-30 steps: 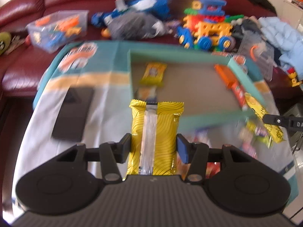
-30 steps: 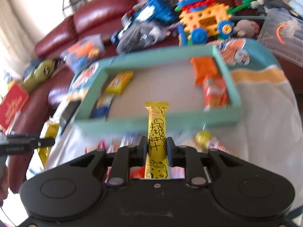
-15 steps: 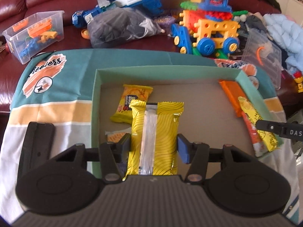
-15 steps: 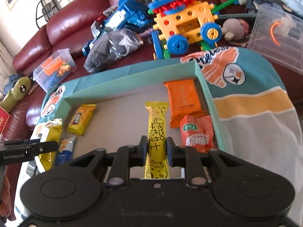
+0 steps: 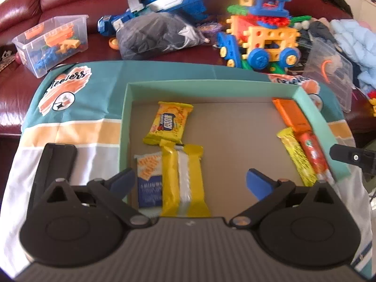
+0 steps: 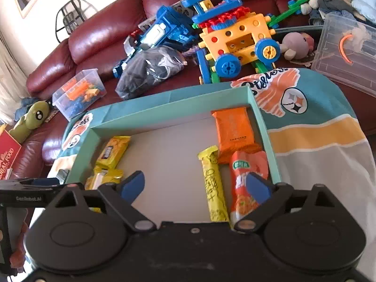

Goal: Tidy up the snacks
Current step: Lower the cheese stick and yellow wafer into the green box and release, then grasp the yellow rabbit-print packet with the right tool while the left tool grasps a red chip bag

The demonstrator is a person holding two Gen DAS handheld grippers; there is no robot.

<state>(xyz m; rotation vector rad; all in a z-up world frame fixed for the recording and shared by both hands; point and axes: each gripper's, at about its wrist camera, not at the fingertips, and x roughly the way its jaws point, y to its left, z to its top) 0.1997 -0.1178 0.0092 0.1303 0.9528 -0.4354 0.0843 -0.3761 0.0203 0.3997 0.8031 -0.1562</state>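
A teal cardboard box (image 5: 211, 84) lies on the cloth-covered table. My left gripper (image 5: 191, 181) is open above its near left part; the yellow wafer pack (image 5: 183, 181) lies in the box below it, beside a blue-and-orange pack (image 5: 149, 183) and a yellow biscuit pack (image 5: 168, 123). My right gripper (image 6: 196, 185) is open above the box's near right part (image 6: 258, 117); the long yellow cheese stick (image 6: 212, 185) lies in the box between its fingers, next to a red-orange pouch (image 6: 246, 178) and an orange pack (image 6: 233, 129).
A black phone (image 5: 55, 166) lies on the cloth left of the box. Behind the table a red leather sofa holds a toy block truck (image 5: 260, 35), a dark bag (image 5: 152, 35) and clear bins (image 5: 51, 44). A clear lidded bin (image 6: 345, 49) stands at the right.
Both grippers moved forward over the box and opened. The wafer pack left the left gripper and the cheese stick left the right one; both now lie in the box.
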